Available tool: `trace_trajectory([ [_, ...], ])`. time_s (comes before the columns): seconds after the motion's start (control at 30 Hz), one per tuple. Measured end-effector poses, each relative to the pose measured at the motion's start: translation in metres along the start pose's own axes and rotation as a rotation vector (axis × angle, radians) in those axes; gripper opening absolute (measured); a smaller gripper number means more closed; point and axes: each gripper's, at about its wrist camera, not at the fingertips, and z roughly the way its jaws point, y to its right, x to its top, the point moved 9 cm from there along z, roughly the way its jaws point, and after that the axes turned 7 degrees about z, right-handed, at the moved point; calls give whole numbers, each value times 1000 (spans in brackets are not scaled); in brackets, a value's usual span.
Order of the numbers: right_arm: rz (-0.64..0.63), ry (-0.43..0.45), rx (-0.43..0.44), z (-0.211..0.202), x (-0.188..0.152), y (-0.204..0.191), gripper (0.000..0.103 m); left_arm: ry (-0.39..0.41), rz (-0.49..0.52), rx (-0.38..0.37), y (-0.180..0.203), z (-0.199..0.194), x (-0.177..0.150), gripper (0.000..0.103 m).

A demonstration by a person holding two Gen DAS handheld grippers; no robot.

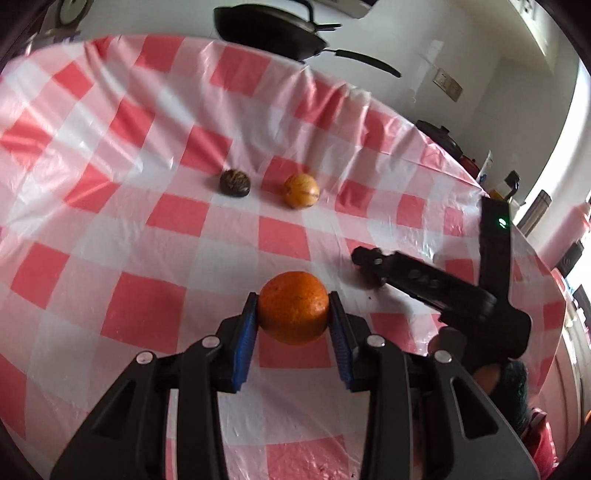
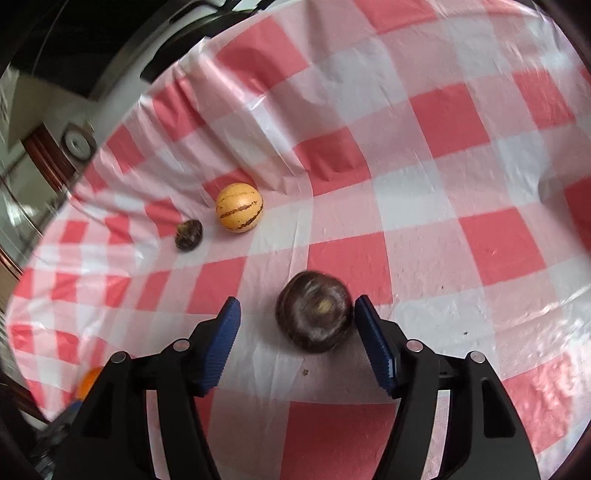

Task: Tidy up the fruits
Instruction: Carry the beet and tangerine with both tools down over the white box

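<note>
My left gripper (image 1: pixel 293 295) is shut on an orange (image 1: pixel 293 307), its blue pads pressing both sides, held over the red-and-white checked tablecloth (image 1: pixel 140 306). To its right, the right gripper (image 1: pixel 365 258) reaches in low over the cloth. In the right wrist view, that right gripper (image 2: pixel 298 300) stands open around a large dark brown round fruit (image 2: pixel 314 317) resting on the cloth. The fruit lies close to the right pad and well clear of the left pad. A yellow striped fruit (image 2: pixel 239 208) and a small dark fruit (image 2: pixel 189 234) lie side by side further off.
The same yellow striped fruit (image 1: pixel 301 191) and small dark fruit (image 1: pixel 235 182) sit mid-table in the left wrist view. A black pan (image 1: pixel 269 31) stands beyond the table's far edge. Pots and bottles (image 1: pixel 498 177) crowd a counter to the right.
</note>
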Motion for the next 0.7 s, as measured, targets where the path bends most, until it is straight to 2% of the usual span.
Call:
trace_trajectory([
  [0.07, -39, 2, -67, 1, -2, -2, 56, 7, 20, 27, 3, 2, 5, 37],
  [0.1, -45, 2, -83, 0, -2, -1, 46, 1, 23, 34, 2, 1, 4, 37],
  [0.17, -38, 6, -100, -2, -2, 2, 39, -9, 13, 30, -1, 6, 3, 37],
  [0.33, -52, 3, -119, -1, -3, 3, 40, -24, -1, 54, -10, 11, 0, 37],
  [0.4, -73, -4, -134, 2, -3, 0, 45, -31, 6, 75, -13, 13, 0, 37],
  [0.53, -160, -18, -217, 8, -6, -10, 49, -83, 52, 117, -13, 27, -8, 37],
  [0.63, -210, -21, -273, 11, -8, -14, 41, -121, 72, 119, -12, 37, -14, 37],
  [0.7, -223, -24, -279, 11, -8, -15, 40, -123, 62, 105, -14, 38, -15, 38],
])
